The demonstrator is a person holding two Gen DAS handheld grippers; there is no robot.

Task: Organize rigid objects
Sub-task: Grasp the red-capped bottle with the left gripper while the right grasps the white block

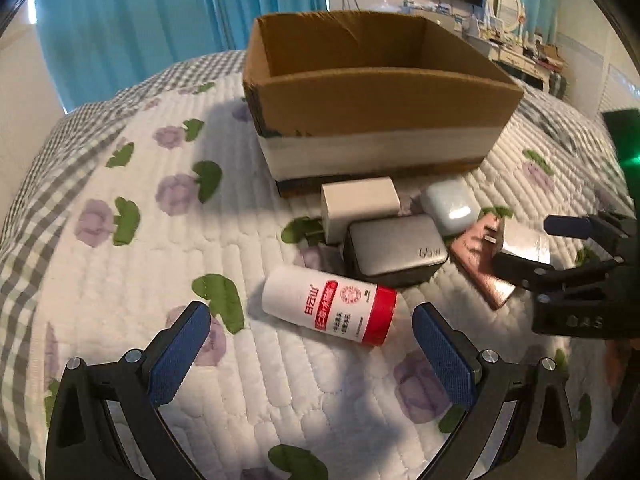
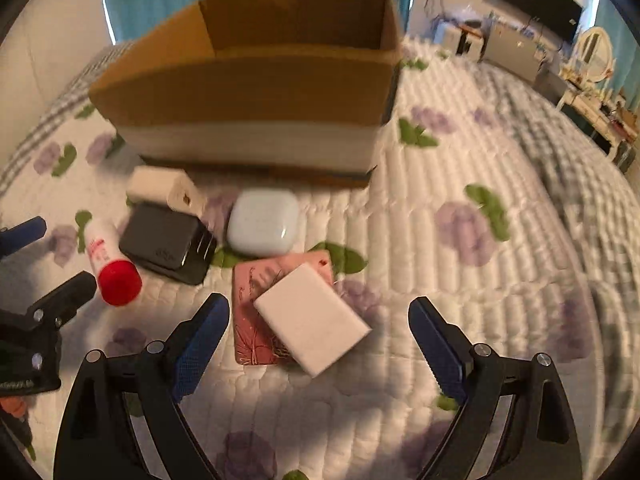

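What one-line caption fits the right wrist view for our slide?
Open right gripper hovers over a white block lying on a pink card, before a cardboard box.

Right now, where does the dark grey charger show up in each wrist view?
Left wrist view: the dark grey charger lies right of centre, just beyond the red-capped white bottle and ahead of the open left hand-held gripper.
Right wrist view: the charger lies left of centre, prongs facing right, beside the bottle.
Shared landmark: the cardboard box stands behind it in both.
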